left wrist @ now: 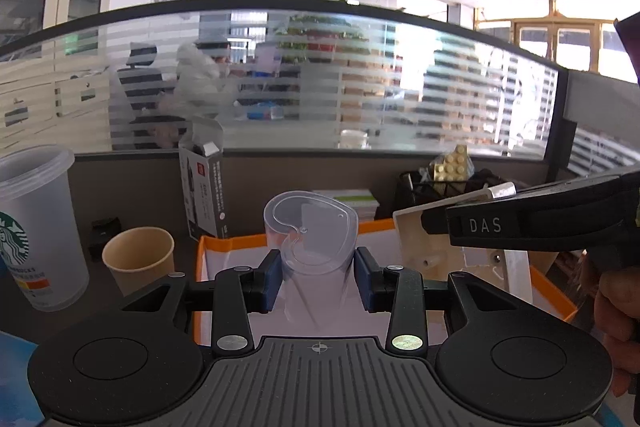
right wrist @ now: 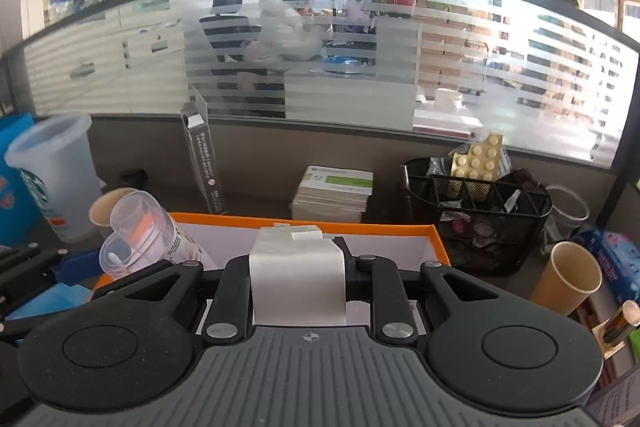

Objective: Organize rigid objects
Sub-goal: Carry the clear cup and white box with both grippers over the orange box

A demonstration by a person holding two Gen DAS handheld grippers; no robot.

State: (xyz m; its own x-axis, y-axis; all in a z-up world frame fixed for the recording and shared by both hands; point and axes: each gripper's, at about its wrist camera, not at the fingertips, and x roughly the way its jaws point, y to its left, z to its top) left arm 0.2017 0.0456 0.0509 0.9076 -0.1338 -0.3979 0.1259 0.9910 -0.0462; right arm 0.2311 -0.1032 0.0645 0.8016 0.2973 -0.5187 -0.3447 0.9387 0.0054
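Note:
My left gripper (left wrist: 316, 279) is shut on a clear plastic cup (left wrist: 310, 239) and holds it above the orange-rimmed white box (left wrist: 224, 241). The cup also shows in the right wrist view (right wrist: 140, 239), tilted at the box's left edge. My right gripper (right wrist: 298, 275) is shut on a white block (right wrist: 296, 275) over the same box (right wrist: 320, 221). In the left wrist view the right gripper (left wrist: 424, 223) comes in from the right with the white block (left wrist: 448, 239) in it.
A Starbucks cup (left wrist: 36, 227) and a paper cup (left wrist: 138, 259) stand left of the box. A tall carton (left wrist: 202, 187), stacked booklets (right wrist: 334, 193) and a black mesh organizer (right wrist: 476, 215) stand behind it. Another paper cup (right wrist: 568, 279) stands at the right.

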